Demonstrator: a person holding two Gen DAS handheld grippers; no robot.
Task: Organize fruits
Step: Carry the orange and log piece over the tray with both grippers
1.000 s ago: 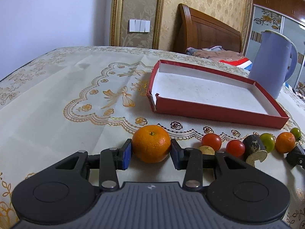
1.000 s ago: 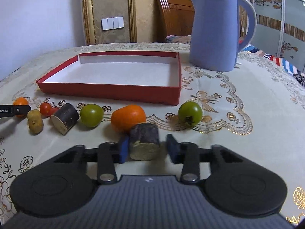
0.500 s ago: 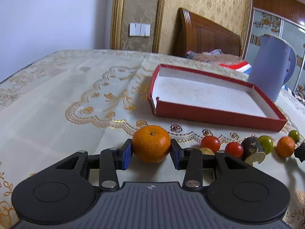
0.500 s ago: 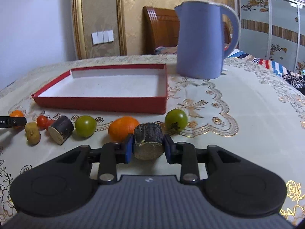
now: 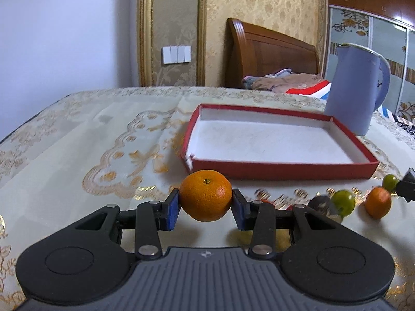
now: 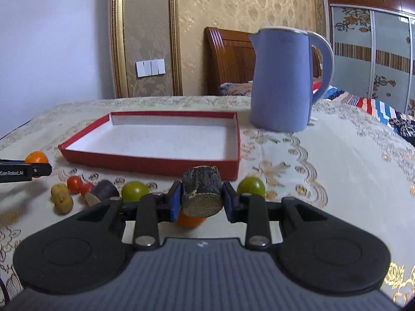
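Observation:
My left gripper (image 5: 206, 206) is shut on an orange (image 5: 206, 199) and holds it above the tablecloth, in front of the near-left corner of the empty red tray (image 5: 275, 169). My right gripper (image 6: 201, 202) is shut on a dark cut cylinder piece (image 6: 202, 194), lifted above a small orange fruit (image 6: 189, 220), in front of the tray's (image 6: 155, 164) near-right corner. On the cloth lie a row of fruits: red tomatoes (image 6: 75, 184), a yellow piece (image 6: 62, 199), a dark piece (image 6: 103, 194) and green tomatoes (image 6: 135, 190).
A blue kettle (image 6: 282, 80) stands behind the tray at the right. Another green tomato (image 6: 251, 186) lies right of my right gripper. The left gripper's tip with its orange (image 6: 36, 158) shows at the far left. Bare tablecloth (image 5: 77, 142) spreads to the left.
Both grippers have risen from the table with their loads. The right gripper closed on the dark piece a second ago and has lifted it. The views now look more level toward the tray.

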